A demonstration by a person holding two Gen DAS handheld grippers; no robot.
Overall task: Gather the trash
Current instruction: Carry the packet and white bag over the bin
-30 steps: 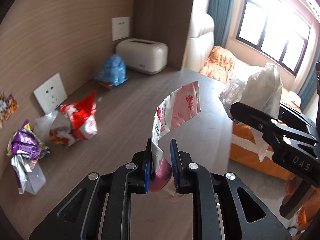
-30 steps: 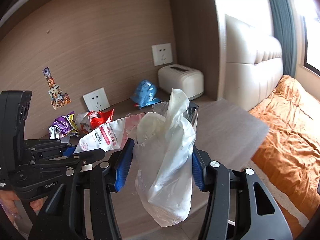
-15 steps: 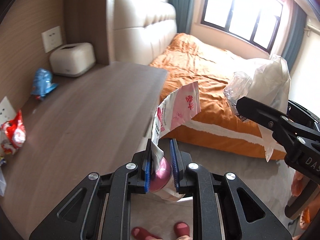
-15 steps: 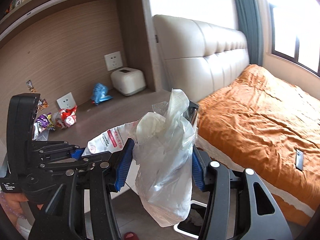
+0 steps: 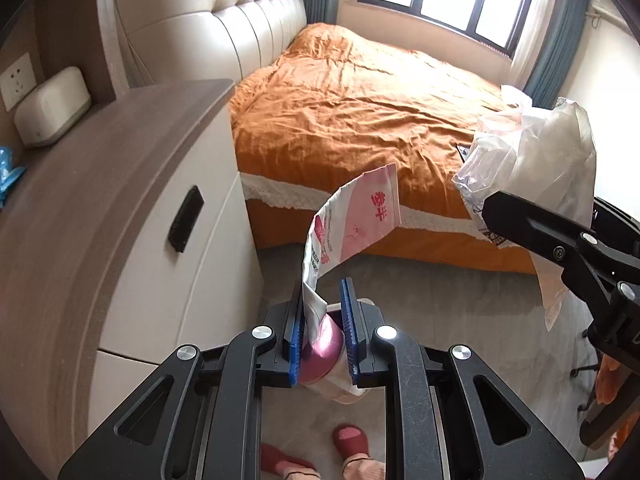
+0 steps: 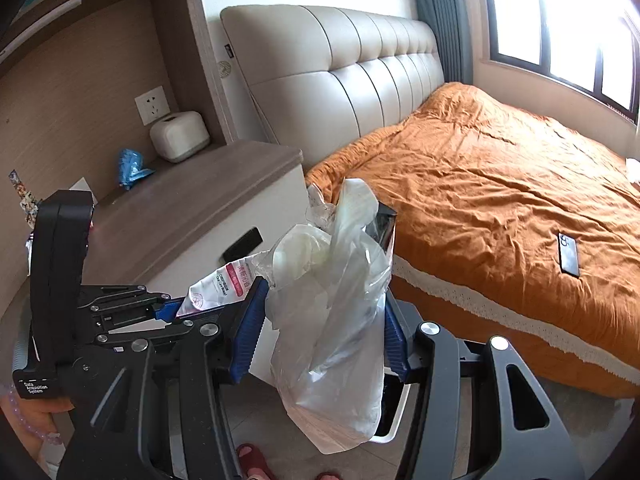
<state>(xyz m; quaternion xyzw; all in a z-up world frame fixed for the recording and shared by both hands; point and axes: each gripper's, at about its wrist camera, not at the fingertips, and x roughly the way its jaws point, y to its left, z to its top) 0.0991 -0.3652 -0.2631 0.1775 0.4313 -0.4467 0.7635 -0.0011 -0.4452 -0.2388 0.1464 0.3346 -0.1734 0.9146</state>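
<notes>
My left gripper is shut on a pink and white wrapper that curls up and to the right above its blue pads. In the right wrist view that gripper shows at the left with the wrapper sticking out of it. My right gripper is shut on a bundle of clear and white plastic bags that hangs below its fingers. The same bundle appears at the right of the left wrist view. Behind the hanging bags a white-rimmed bin stands on the floor, mostly hidden.
A wooden-topped white cabinet stands at the left with a white box and a blue wrapper on it. An orange bed fills the right, a phone lying on it. A person's red slippers are below on the grey floor.
Both grippers swung right and downward, away from the cabinet top with its litter, toward the floor beside the bed. Each keeps its hold. The bin came into sight under the right gripper.
</notes>
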